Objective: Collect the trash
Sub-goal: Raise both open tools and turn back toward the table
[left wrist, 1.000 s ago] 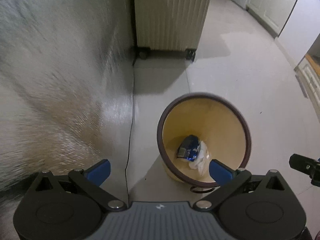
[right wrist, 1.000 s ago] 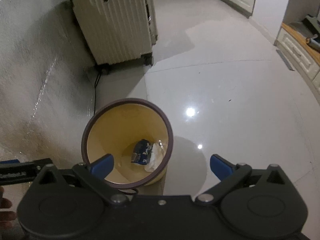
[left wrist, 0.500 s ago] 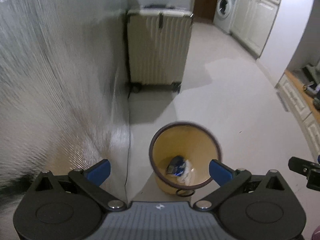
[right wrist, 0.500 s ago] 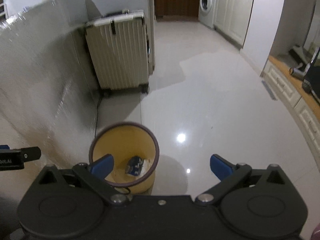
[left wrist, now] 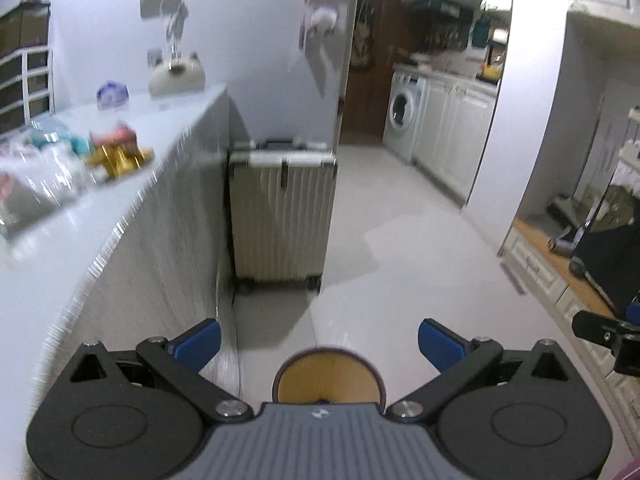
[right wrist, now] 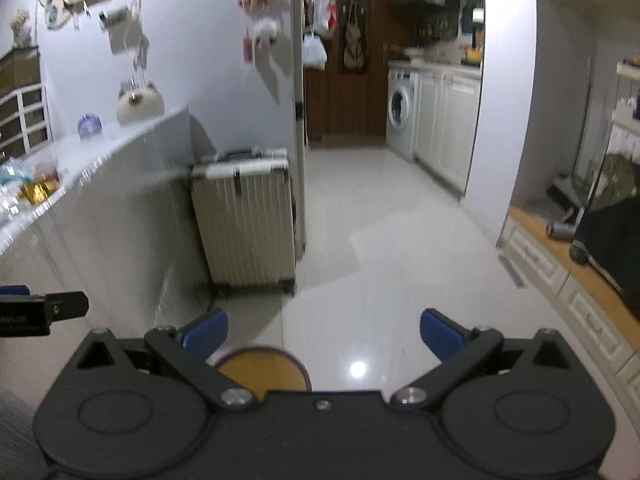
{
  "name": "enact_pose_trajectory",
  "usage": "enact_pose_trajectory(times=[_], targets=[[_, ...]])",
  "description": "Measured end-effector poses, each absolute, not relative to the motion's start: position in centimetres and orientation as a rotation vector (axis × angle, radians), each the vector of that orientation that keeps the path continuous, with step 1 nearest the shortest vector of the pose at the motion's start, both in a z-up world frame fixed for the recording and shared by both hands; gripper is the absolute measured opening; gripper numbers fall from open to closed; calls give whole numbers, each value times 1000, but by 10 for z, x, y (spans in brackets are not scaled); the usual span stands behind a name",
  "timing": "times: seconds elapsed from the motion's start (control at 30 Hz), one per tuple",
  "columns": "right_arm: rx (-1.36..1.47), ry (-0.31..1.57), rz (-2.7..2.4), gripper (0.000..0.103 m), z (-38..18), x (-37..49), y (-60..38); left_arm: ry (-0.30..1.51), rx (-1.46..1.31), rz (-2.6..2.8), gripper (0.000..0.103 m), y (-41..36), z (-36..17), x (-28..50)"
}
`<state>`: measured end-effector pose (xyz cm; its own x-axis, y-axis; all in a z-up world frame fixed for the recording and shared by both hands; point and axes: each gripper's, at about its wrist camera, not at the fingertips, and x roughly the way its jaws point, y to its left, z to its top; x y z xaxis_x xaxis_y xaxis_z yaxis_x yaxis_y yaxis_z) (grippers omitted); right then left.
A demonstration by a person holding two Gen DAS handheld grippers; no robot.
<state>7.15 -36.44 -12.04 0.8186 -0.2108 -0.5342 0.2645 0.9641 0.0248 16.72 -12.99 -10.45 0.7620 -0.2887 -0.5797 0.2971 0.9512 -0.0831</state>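
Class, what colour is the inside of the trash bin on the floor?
Yellow, with a dark brown rim: trash bin, clearest in the left wrist view.

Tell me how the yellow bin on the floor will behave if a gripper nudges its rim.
The bin looks like thin plastic, so probably light and apt to slide on the glossy floor. It stands free of the counter and suitcase, so nothing would stop it. It seems tall for its width, so a high push may tip it. Contents are hidden now.
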Motion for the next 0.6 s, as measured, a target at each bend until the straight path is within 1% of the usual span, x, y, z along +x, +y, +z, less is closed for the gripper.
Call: enact_pose_trajectory(times=[0.33,0.6], targets=[[88,406,-222,103,-56,36,-337,447,0,-337,103,-102,-26,113],[59,303,-165,103,-27,33,-293,342,-18,-268,103,-64,12,93]])
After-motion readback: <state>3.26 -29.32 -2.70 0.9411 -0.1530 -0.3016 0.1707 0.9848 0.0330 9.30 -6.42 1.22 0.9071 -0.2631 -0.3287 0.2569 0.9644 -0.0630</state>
